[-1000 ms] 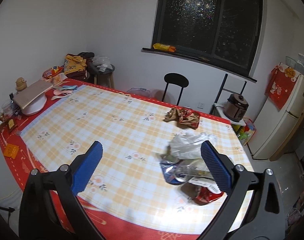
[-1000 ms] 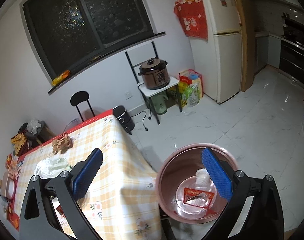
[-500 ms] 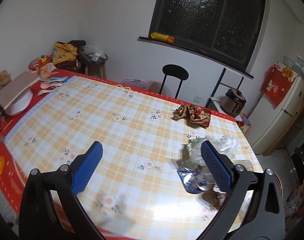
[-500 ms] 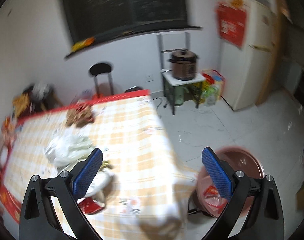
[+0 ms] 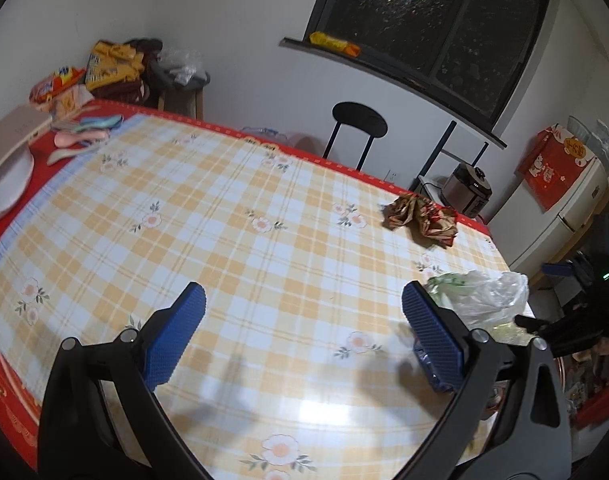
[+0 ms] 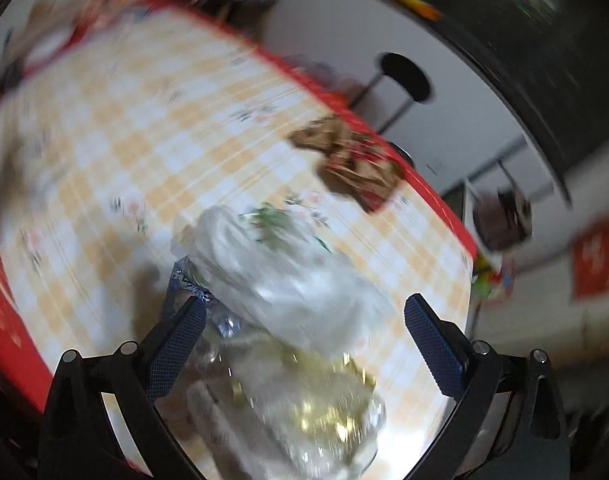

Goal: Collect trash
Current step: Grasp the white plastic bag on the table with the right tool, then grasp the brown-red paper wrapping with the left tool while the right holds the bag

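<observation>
My left gripper [image 5: 302,326] is open and empty above the checked tablecloth [image 5: 224,240]. A crumpled clear plastic bag [image 5: 480,294] lies at the table's right edge, with a brown and red crumpled wrapper [image 5: 422,220] behind it. My right gripper [image 6: 302,342] is open, low over the trash pile: the white plastic bag [image 6: 288,276], a blue foil wrapper [image 6: 180,280] by the left finger and a clear gold-flecked wrapper [image 6: 324,412] between the fingers. The brown wrapper [image 6: 352,164] lies beyond. The right wrist view is blurred. The right gripper shows dark at the right edge of the left wrist view [image 5: 576,320].
A white plate [image 5: 4,184], a board, spoons and snack packs sit at the table's far left. A black chair [image 5: 358,120] stands behind the table. A rice cooker [image 5: 466,190] and a fridge [image 5: 572,208] stand to the right.
My right gripper swung from the pink basin on the floor back over the table and down onto the trash pile. My left gripper shifted left, so the trash slid to its right.
</observation>
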